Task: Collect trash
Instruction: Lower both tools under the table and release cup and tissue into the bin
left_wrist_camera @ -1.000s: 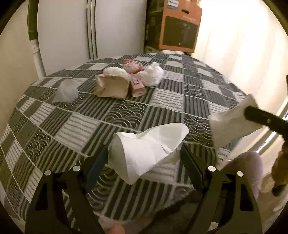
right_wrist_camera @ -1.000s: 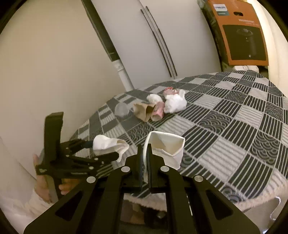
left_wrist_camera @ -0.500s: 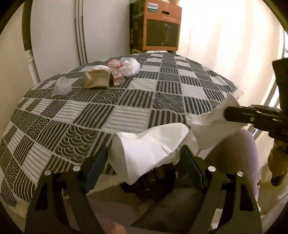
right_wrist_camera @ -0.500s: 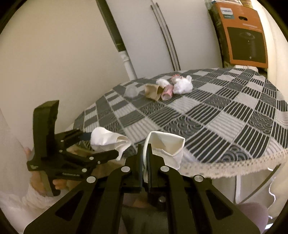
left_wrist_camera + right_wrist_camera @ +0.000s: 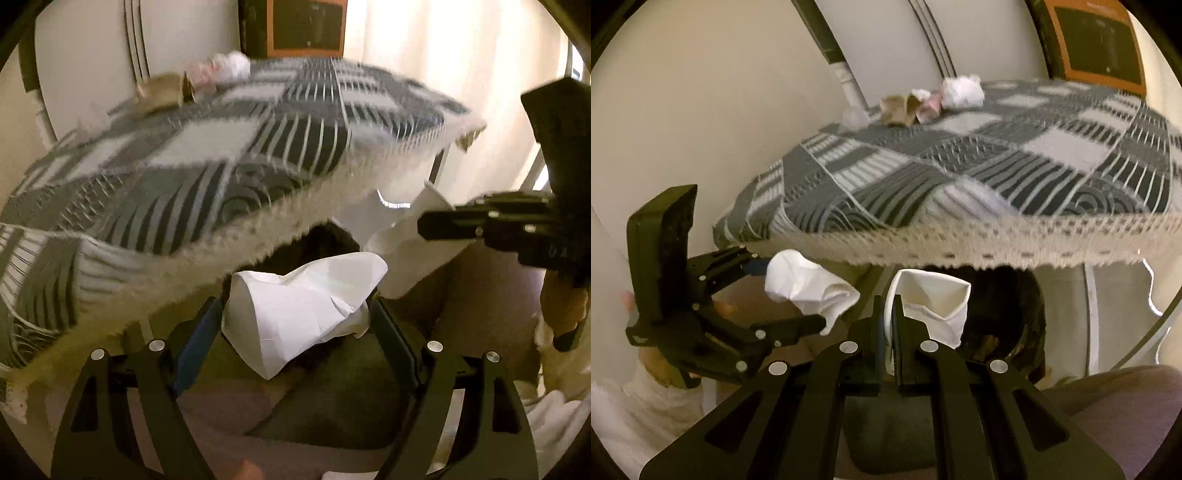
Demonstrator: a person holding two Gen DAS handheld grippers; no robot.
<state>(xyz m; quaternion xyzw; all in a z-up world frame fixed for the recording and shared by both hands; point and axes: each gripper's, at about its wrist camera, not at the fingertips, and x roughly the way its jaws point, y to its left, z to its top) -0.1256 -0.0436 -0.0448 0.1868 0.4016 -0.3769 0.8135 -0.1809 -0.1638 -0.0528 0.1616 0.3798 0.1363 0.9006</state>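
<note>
The crushed white cup sits between the fingers of the left gripper, which are clenched on its sides; it hangs below the lace edge of the surface, out past the rim. In the right wrist view the same cup shows at left in the left gripper, one finger above it and one below.

A second white cup, its rim bent into a rough square, is held by the right gripper. Its fingers are pressed nearly together, pinching one wall of the cup. This cup also hangs under the lace edge of the surface, just beside the first cup but not touching it. From the left wrist view the second cup appears at right, gripped by the dark fingers of the right gripper.

On the far side of the checked cloth lies more trash, bunched close together: a brown paper piece, a pink wrapper, a white wad and, a little apart, a clear plastic piece. Behind the surface stands an orange box. Beneath the surface the space is dark and its contents cannot be made out.
</note>
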